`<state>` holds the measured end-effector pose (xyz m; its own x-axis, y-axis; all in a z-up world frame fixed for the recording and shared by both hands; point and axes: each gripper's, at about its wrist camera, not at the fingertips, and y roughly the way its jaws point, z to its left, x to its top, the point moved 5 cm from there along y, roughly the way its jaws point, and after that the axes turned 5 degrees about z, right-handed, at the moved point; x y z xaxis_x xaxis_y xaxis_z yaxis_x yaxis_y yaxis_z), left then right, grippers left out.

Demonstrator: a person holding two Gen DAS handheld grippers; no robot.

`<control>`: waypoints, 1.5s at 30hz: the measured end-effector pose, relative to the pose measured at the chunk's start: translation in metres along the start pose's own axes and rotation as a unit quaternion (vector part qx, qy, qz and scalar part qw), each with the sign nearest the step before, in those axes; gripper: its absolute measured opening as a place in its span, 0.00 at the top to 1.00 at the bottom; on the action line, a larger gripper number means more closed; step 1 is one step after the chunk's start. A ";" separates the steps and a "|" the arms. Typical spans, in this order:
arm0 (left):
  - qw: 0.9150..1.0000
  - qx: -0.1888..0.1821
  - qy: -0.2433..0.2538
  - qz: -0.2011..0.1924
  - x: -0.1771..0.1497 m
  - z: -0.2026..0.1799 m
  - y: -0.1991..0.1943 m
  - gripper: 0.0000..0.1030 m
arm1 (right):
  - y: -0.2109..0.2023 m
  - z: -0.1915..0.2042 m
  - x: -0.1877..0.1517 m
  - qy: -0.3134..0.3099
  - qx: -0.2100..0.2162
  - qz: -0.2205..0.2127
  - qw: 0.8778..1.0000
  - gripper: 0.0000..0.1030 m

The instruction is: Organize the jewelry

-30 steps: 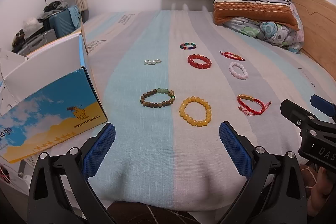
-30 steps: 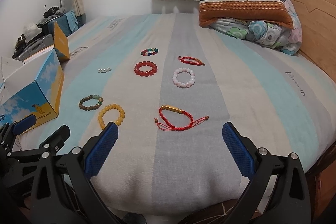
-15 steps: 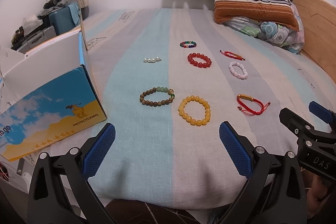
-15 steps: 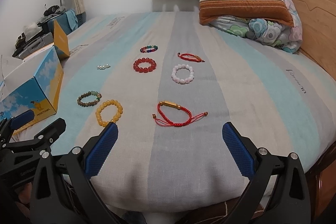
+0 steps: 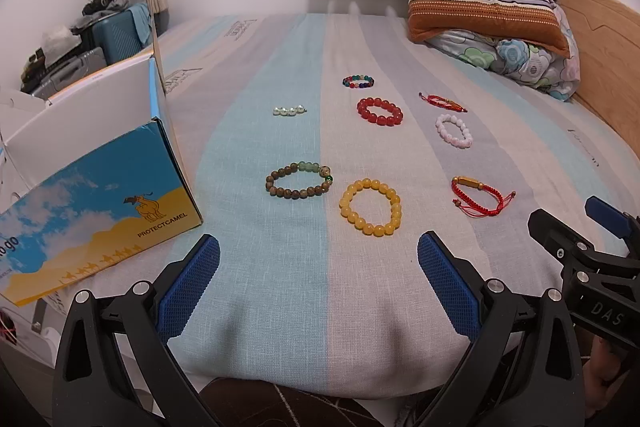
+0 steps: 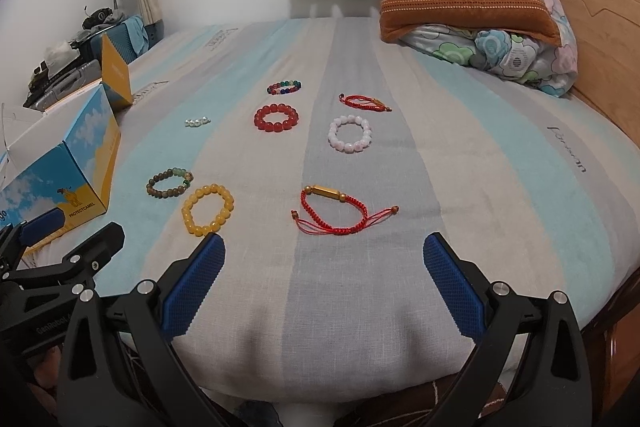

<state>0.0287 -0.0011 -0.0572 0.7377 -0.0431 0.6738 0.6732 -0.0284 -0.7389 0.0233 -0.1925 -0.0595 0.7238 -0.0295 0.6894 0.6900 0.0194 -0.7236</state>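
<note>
Several bracelets lie on the striped bed sheet [image 5: 280,287]. A yellow bead bracelet [image 5: 370,206] [image 6: 207,204] and a brown bead bracelet [image 5: 299,181] [image 6: 170,183] lie nearest. A red cord bracelet with a gold tube [image 5: 478,195] [image 6: 340,209] lies to the right. Farther back lie a red bead bracelet [image 5: 379,111], a pink bead bracelet [image 5: 453,130], a thin red cord bracelet [image 5: 442,102], a multicolour bead bracelet [image 5: 358,81] and a pearl piece [image 5: 289,110]. My left gripper [image 5: 319,281] is open and empty near the bed's front edge. My right gripper [image 6: 324,283] is open and empty beside it.
An open blue and yellow cardboard box [image 5: 96,199] stands at the left on the bed. Pillows and a folded quilt [image 5: 492,15] are stacked at the far right by the wooden headboard [image 5: 600,59]. Suitcases and clutter [image 5: 80,39] stand beyond the bed's left side.
Both grippers have moved slightly forward over the bed's front edge; the bracelets appear a little nearer. Nothing was taken hold of.
</note>
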 end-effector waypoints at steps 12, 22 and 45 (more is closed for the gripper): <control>1.000 0.000 -0.001 0.002 0.000 0.000 0.001 0.06 | 0.001 0.000 -0.001 -0.001 -0.001 0.001 1.000 0.07; 1.000 -0.008 -0.014 -0.007 0.014 0.004 -0.009 0.06 | -0.001 -0.002 0.004 0.002 0.002 0.004 1.000 0.07; 0.989 -0.007 -0.019 0.146 0.081 0.011 0.141 0.06 | 0.123 -0.011 0.054 -0.045 0.031 0.176 0.983 0.07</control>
<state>0.1842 0.0029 -0.1064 0.9018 -0.0135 0.4320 0.4314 -0.0348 -0.9015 0.1471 -0.2031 -0.1119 0.9135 0.0793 0.3991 0.3940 0.0729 -0.9162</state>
